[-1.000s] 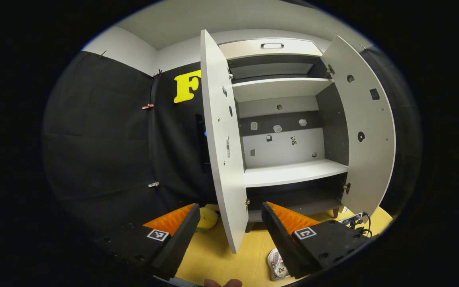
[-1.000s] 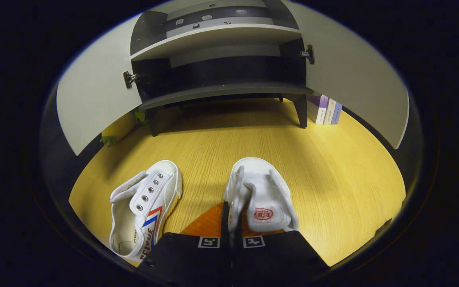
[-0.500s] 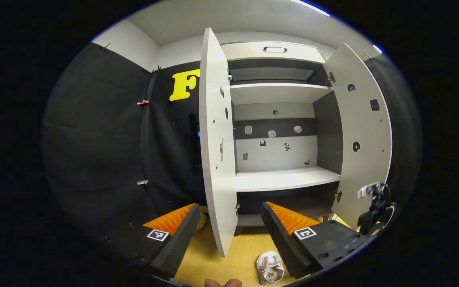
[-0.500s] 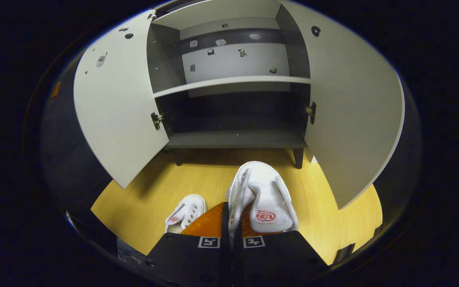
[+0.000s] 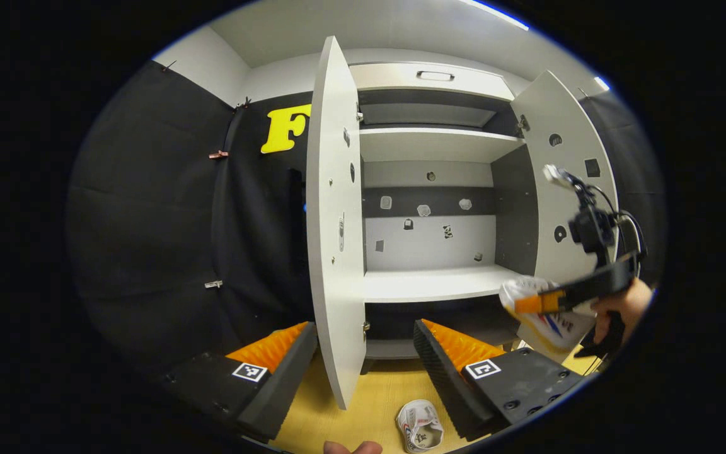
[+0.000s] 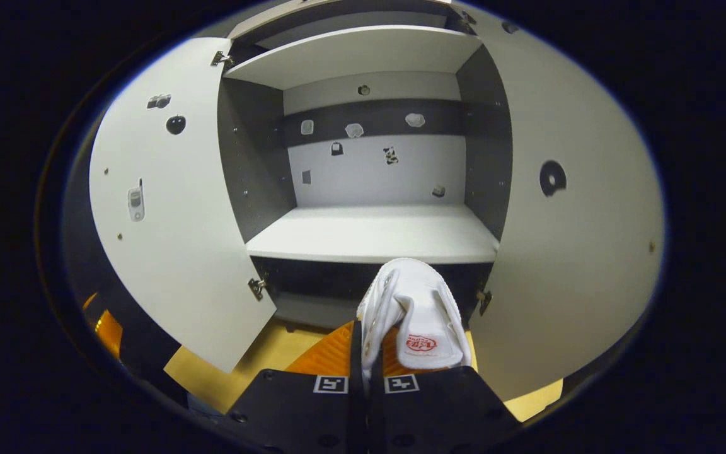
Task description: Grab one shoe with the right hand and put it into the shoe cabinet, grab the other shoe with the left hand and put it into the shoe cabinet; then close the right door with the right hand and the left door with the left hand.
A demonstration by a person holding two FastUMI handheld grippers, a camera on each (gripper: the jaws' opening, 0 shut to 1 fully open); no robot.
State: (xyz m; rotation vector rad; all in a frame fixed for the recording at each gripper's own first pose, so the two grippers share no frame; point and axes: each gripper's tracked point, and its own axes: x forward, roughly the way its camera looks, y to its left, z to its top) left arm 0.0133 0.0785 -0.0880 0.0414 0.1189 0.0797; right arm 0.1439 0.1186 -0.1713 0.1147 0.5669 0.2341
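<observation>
— Left gripper [image 5: 363, 343] first: its fingers stand spread wide with nothing between them, low in front of the shoe cabinet [image 5: 429, 284], either side of the left door's [image 5: 331, 252] lower edge in the left gripper view.

— And the shoe beneath it?

— That second shoe [image 5: 420, 432] lies on the yellow wooden floor [image 5: 363, 403], just by the inner side of the left gripper's right-hand finger. It is white canvas, opening turned toward the camera, with a small printed mark inside.

— Moving right?

— Right gripper [image 6: 366, 353] is pinched on the held shoe [image 6: 413, 309], both fingers pressing the side wall of its upper. White canvas, a row of metal eyelets, a red mark on the tongue; from the left gripper view the same shoe [image 5: 542, 312] shows red and blue stripes and a yellowish sole, with a hand [image 5: 621, 309] on the gripper's grip.

— Where does it sit?

— In the air, toe pointing into the cabinet, just in front of the light middle shelf [image 6: 375, 233], between the left door and the right door [image 6: 577, 252], both swung open.

— What changed?

— A second ago that shoe rested on the floor beside its mate. Half a second ago it was raised before the bottom compartment; now it has risen to the middle shelf's front edge. The left gripper has hardly shifted.
</observation>
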